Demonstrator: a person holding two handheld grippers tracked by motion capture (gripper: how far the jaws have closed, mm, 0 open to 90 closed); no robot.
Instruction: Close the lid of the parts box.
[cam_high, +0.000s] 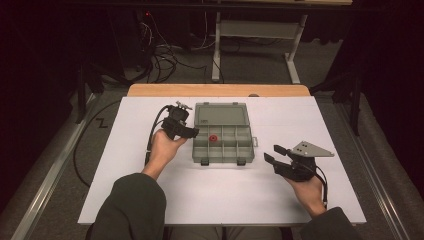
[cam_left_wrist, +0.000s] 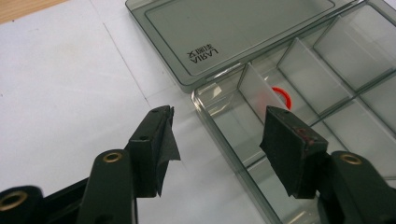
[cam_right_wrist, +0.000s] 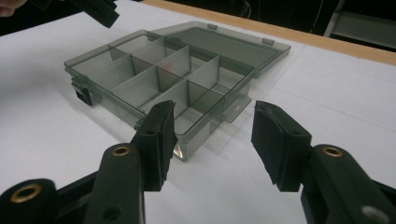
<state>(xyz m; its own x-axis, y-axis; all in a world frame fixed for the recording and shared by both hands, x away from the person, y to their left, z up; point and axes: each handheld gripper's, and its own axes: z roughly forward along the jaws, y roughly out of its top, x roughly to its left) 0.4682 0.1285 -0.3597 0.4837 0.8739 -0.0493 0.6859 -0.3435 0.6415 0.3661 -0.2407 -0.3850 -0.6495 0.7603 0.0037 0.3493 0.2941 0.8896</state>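
A clear grey compartment box (cam_high: 223, 161) lies in the middle of the white table with its lid (cam_high: 221, 114) folded flat at the far side. A small red ring (cam_high: 213, 138) sits in one of its far compartments. My left gripper (cam_high: 194, 133) is at the box's left edge and stands open. In the left gripper view its jaws straddle the box's wall (cam_left_wrist: 212, 123), with the red ring (cam_left_wrist: 282, 97) beyond and nothing gripped. My right gripper (cam_high: 272, 154) hovers open to the right of the box. Its own view looks over the box (cam_right_wrist: 107, 100) from a corner.
The white sheet (cam_high: 225, 195) covers the table, with a wooden strip (cam_high: 220, 90) along the far edge. Cables (cam_high: 160, 60) and a white table frame (cam_high: 250, 30) lie on the floor beyond. Black latches (cam_high: 205, 162) stick out from the box's near side.
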